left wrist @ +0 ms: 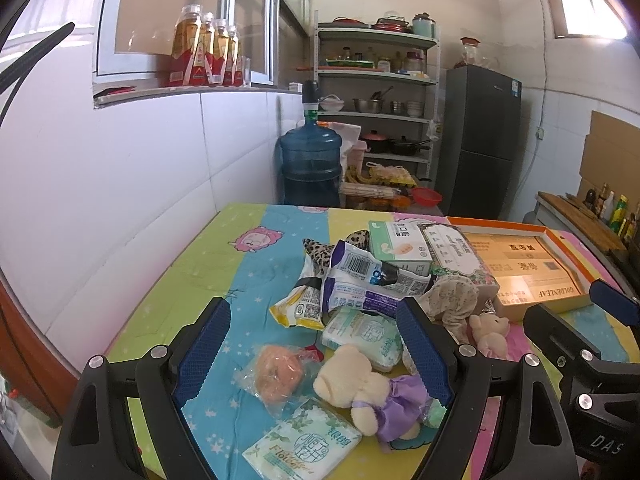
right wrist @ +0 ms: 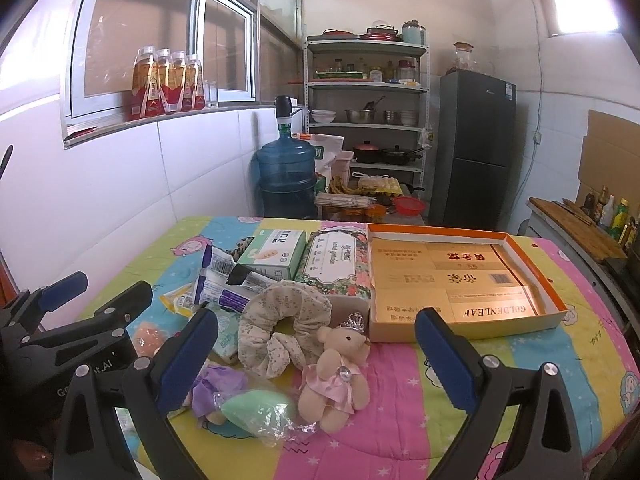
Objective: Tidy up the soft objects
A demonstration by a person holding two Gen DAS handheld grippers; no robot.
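Observation:
A heap of soft things lies on the striped bedsheet. My left gripper (left wrist: 312, 340) is open above a cream bear in a purple dress (left wrist: 368, 392), an orange sponge in plastic (left wrist: 276, 374) and tissue packs (left wrist: 304, 440). My right gripper (right wrist: 316, 344) is open above a pink-dressed crowned bear (right wrist: 336, 380), a floral scrunchie (right wrist: 280, 320) and a green sponge in plastic (right wrist: 258, 410). An open orange-rimmed cardboard box (right wrist: 460, 280) lies flat to the right. Neither gripper holds anything.
Behind the heap lie a green-white carton (right wrist: 276, 254), a floral tissue pack (right wrist: 340, 268), snack wrappers (left wrist: 360, 280) and a leopard-print item (left wrist: 320, 252). A water jug (left wrist: 310, 164), shelves (left wrist: 376, 92) and a fridge (left wrist: 480, 140) stand beyond the table; tiled wall on the left.

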